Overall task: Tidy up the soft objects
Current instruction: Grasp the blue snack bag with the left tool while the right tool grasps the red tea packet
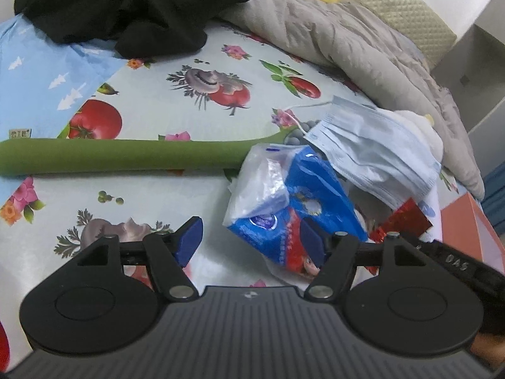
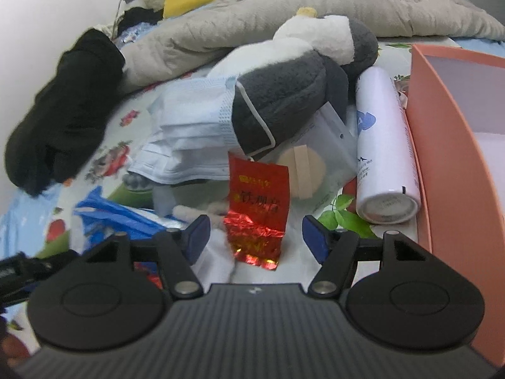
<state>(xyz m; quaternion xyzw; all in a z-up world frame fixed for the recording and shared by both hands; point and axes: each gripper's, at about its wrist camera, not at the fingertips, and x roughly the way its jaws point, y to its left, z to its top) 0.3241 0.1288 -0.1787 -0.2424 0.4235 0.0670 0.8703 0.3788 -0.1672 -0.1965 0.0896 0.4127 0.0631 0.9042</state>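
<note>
Fruit-and-flower printed sheet [image 1: 195, 101] is spread over the bed, with a grey quilt [image 1: 363, 50] bunched at the back and black clothing [image 1: 120, 9] heaped at the far left. Left gripper [image 1: 251, 243] is seen with jaws apart and nothing clamped; a blue tissue pack [image 1: 303, 208] lies just ahead, overlapping its right finger in view. A green foam tube [image 1: 120, 156] is laid across the sheet, ending by the pack. A pale blue face mask [image 1: 375, 148] is draped beyond the pack. Right gripper [image 2: 255, 237] is also released, with a red foil packet [image 2: 257, 211] lying between and beyond its fingers, pads not pressing it. A grey-and-white plush toy [image 2: 293, 94] is piled behind, a white spray can [image 2: 383, 145] beside it, against an orange box [image 2: 442, 145].
</note>
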